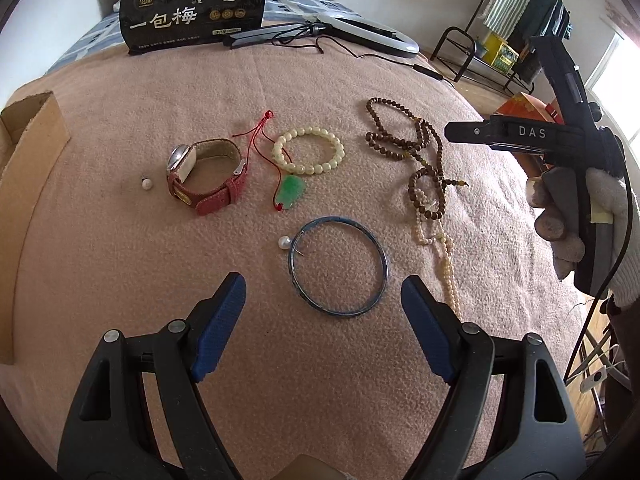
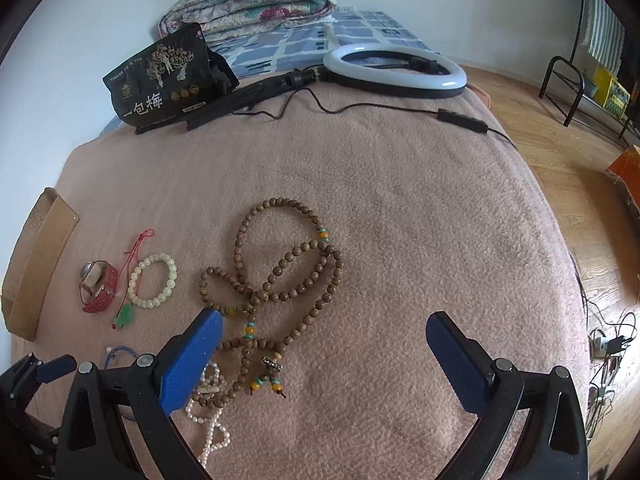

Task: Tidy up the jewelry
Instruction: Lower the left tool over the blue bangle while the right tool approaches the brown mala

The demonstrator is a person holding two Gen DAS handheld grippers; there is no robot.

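left gripper point(image 1: 323, 312): fingers wide open, empty, above thin blue rigid bangle point(image 1: 338, 266); light, slippery, pinch the rim.
right gripper point(image 2: 324, 354): fingers wide open, empty, over limp brown wooden bead strand point(image 2: 280, 276); grab the bunched crossing.

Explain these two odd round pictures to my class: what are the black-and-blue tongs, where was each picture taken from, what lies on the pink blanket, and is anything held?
A person holds a hand-squeezed gripper in each hand, each carrying a wide-angle camera. One picture looks along the left gripper, the other along the right gripper. On the blanket lie a red-strapped watch, a cream bead bracelet, a green pendant, a blue bangle, brown prayer beads and a pearl strand. Both pairs of fingers stand open, holding nothing.
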